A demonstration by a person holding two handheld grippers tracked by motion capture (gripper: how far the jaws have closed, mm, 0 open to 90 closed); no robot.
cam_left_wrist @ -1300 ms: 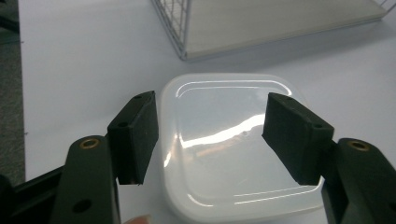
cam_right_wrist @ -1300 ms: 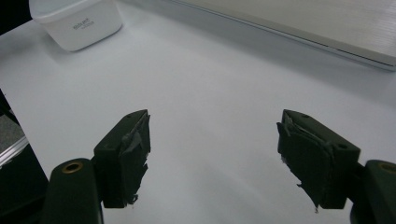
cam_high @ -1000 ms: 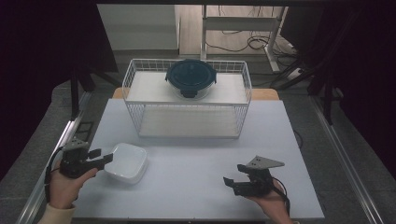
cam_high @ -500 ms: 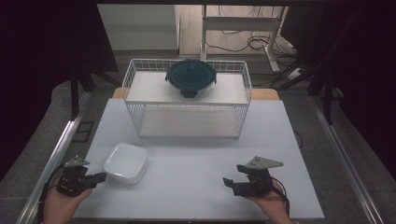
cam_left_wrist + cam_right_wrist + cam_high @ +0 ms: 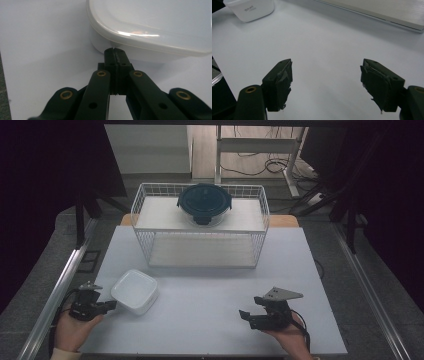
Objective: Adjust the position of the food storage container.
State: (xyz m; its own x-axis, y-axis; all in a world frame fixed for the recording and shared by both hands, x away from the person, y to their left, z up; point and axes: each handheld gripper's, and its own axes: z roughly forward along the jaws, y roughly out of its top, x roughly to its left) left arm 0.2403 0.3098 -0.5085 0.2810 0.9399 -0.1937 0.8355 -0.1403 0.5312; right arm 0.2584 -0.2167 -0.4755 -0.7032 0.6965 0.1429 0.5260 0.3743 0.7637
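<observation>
Table [image 5: 210, 320]: bare white top; wire basket [image 5: 200, 227] at its far side.
White container [image 5: 134, 291]: set down near the front-left edge, free of any grip.
Left gripper [image 5: 111, 305]: has let go a second ago, pulled back, jaws now clenched empty beside the container's wall.
Right gripper [image 5: 246, 316]: spread wide, empty, idle.

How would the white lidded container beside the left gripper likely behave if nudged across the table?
The white container looks like thin plastic, probably light, so it would likely slide on the smooth table. Being low and wide with rounded corners, it should not tip. The shut left gripper sits under its lid rim.
</observation>
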